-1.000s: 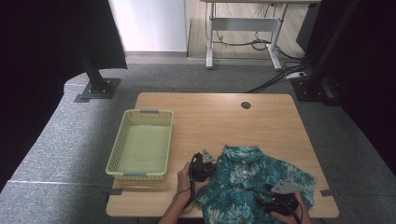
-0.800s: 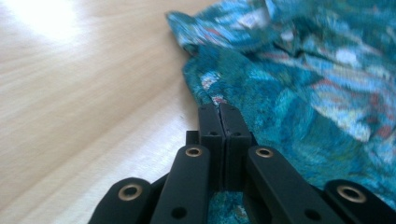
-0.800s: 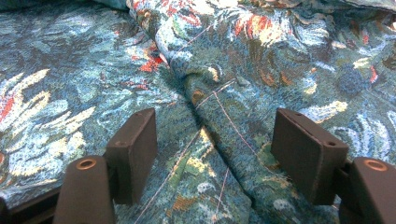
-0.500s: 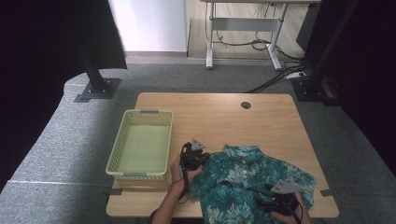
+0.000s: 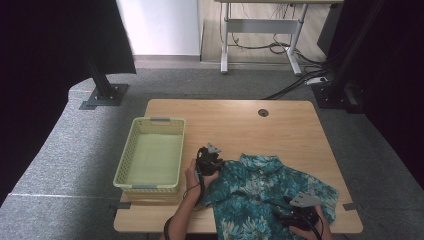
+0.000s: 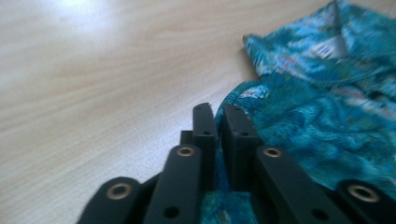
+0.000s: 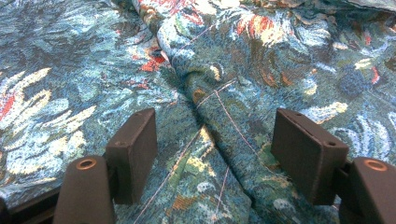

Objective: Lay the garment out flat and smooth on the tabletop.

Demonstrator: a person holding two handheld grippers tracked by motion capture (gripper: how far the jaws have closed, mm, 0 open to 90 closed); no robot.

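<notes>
Shirt (image 5: pixel 262 192) of teal floral cloth lies spread on the near right of the surface (image 5: pixel 240 120), beside a yellow basket (image 5: pixel 152 155). The left hand-held gripper (image 6: pixel 215 108) has just been opening, jaws a narrow slit apart at the sleeve edge. The right hand-held gripper (image 7: pixel 215 135) rests wide apart, straddling a fold

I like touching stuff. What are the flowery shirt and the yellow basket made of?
The shirt looks like soft woven cloth, matte: it creases and shows stitched seams. The basket seems to be hard, smooth plastic, judging by its even grid of holes and stiff straight walls.
</notes>
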